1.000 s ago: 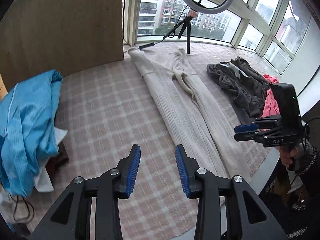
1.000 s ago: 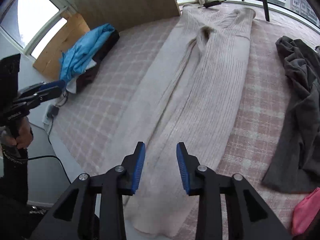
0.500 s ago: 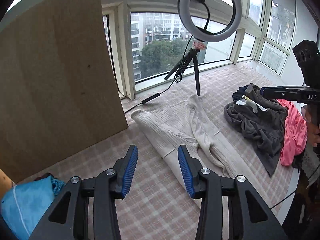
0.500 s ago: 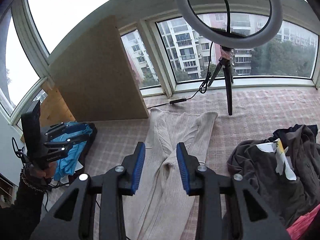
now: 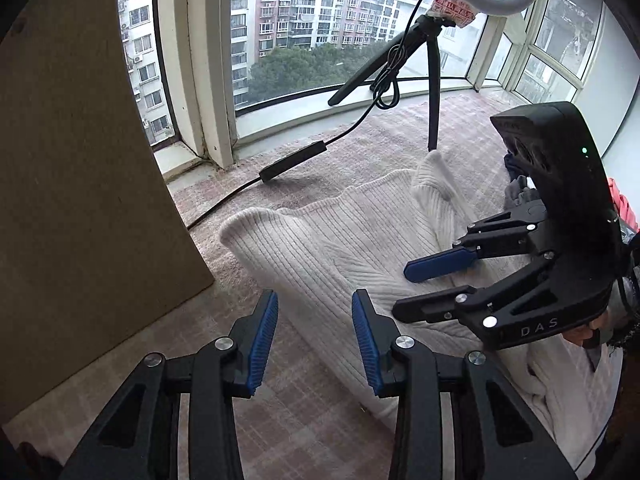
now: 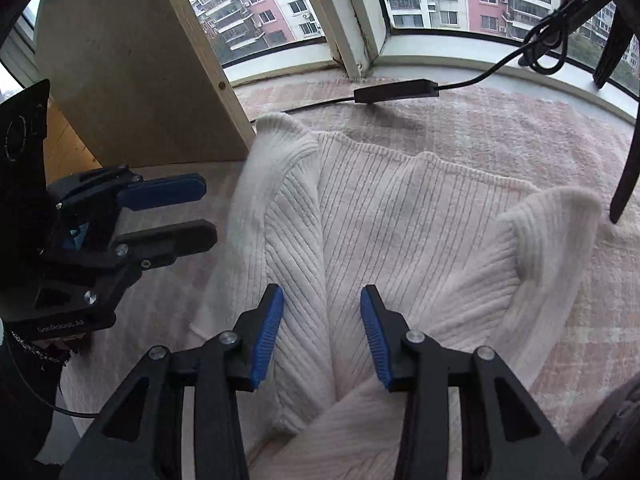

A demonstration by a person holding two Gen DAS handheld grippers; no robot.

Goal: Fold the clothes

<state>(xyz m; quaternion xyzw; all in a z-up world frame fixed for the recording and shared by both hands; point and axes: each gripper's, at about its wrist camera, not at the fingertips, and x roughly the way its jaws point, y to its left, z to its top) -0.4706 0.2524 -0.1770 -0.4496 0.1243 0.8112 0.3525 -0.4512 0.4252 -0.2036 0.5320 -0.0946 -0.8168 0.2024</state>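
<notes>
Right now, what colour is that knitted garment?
Cream-white ribbed knit garment, clearest in the right wrist view.

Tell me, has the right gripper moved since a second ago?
Yes. The right gripper has travelled along the cream knit garment toward the window sill, which now sits close ahead; its jaws just opened slightly, nothing gripped.

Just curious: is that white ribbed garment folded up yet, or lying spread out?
Spread out. The white ribbed garment lies flat and lengthwise on the checked cloth, not yet folded over.
</notes>
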